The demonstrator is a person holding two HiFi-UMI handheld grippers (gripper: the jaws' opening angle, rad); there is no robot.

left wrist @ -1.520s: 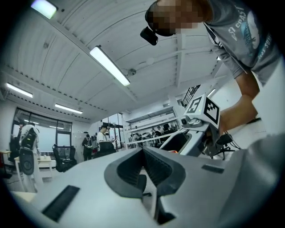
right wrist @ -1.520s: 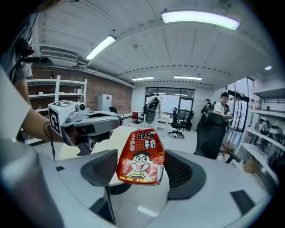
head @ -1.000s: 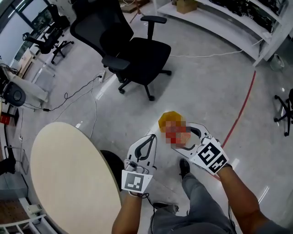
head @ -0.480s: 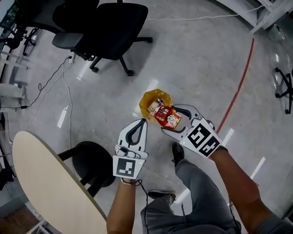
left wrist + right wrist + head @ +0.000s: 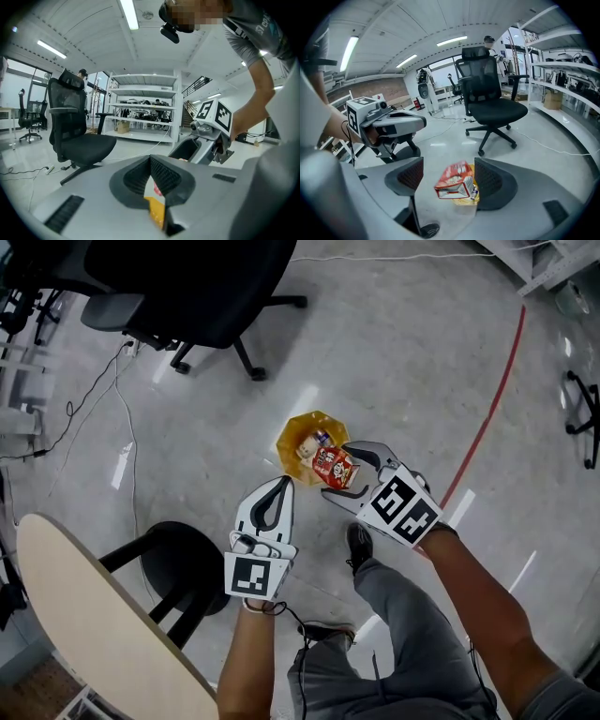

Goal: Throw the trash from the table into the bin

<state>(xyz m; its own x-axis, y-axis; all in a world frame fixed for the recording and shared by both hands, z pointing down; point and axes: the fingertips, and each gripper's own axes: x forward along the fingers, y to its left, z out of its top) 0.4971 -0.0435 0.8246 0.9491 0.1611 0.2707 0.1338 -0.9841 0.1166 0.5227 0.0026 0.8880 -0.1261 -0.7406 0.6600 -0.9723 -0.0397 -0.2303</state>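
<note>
Trash held over the bin.
The left claw is pressed together, with nothing in it. The right claw pinches a red snack packet above the rim of the yellow bin on the floor. A black office chair stands beyond.

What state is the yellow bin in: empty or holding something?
Holding something: a small bottle-like item lies inside the yellow bin.

Floor: smooth, grey, glossy, lamp glare. Carton: glossy printed card. Bin: yellow plastic. Left gripper: matt pale plastic shell, pads black, ribbed. Surface, seven o'clock: matt, pale.
</note>
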